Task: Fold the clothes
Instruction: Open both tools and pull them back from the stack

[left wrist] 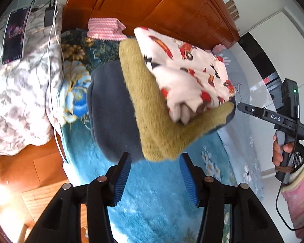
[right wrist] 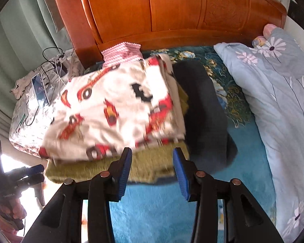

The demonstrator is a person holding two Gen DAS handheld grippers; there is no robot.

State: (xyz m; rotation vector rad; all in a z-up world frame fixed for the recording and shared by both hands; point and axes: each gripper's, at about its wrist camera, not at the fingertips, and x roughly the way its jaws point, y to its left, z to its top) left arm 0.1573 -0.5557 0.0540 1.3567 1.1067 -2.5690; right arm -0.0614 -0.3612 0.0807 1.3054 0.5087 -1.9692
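A stack of folded clothes lies on the blue plush bed cover (left wrist: 156, 184): a white garment with red car prints (left wrist: 184, 68) on top, an olive fleece piece (left wrist: 150, 111) under it, and a dark navy garment (left wrist: 111, 109) at the bottom. The same stack shows in the right wrist view, white print (right wrist: 115, 109), olive (right wrist: 148, 166), navy (right wrist: 204, 109). My left gripper (left wrist: 155, 158) is open, empty, just short of the olive edge. My right gripper (right wrist: 152, 154) is open and empty at the stack's near edge; it also shows in the left wrist view (left wrist: 241, 106).
A wooden headboard (right wrist: 172, 10) stands behind the stack. A pink zigzag cloth (left wrist: 105, 29) lies against it. A floral pillow (left wrist: 24, 93) carries a phone (left wrist: 15, 34) and cables. A light blue flowered duvet (right wrist: 277, 93) lies at the right.
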